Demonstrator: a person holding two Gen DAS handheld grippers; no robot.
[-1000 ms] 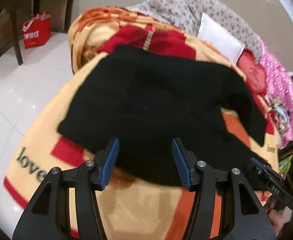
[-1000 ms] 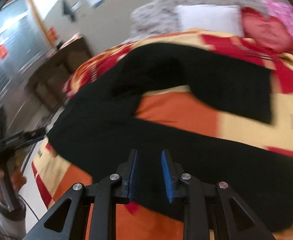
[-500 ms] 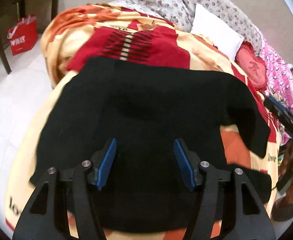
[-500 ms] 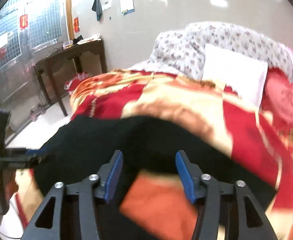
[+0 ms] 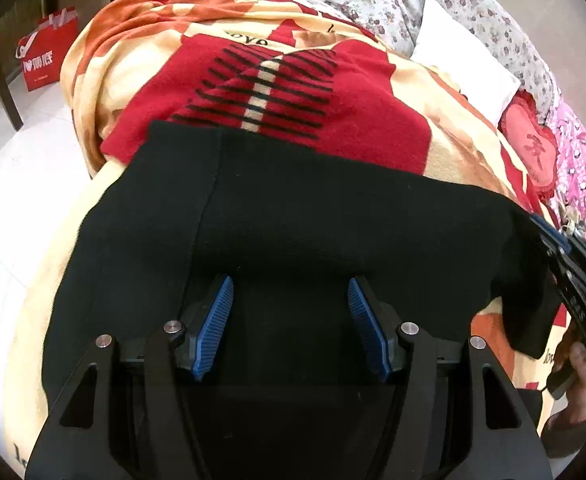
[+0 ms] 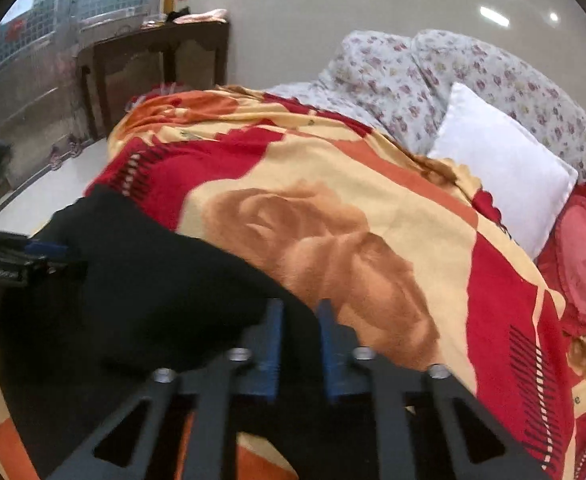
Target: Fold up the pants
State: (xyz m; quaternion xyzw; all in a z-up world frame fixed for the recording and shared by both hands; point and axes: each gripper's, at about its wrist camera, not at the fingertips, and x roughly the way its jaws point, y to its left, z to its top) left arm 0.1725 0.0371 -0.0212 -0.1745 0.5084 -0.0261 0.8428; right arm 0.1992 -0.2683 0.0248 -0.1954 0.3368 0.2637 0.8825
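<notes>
Pants (image 5: 313,208), one black pair, are spread on the blanket (image 5: 153,60) directly under and ahead of the left gripper (image 5: 289,320), whose blue pads (image 5: 213,328) are held wide apart with nothing between them. The long axis is judged to run crosswise to these fingers, toward the right gripper (image 6: 299,344). That gripper is seen at the cloth's right-hand edge; its jaws stand narrowly apart with black fabric apparently between them, though blur leaves the grip uncertain. The left gripper is judged nearer to the bulk of the cloth, the right nearer to the free end, so a fold would probably be carried from the right side over toward the left. Counted: two grippers, one blanket, one white pillow (image 6: 501,160), one red bag (image 5: 43,54).
</notes>
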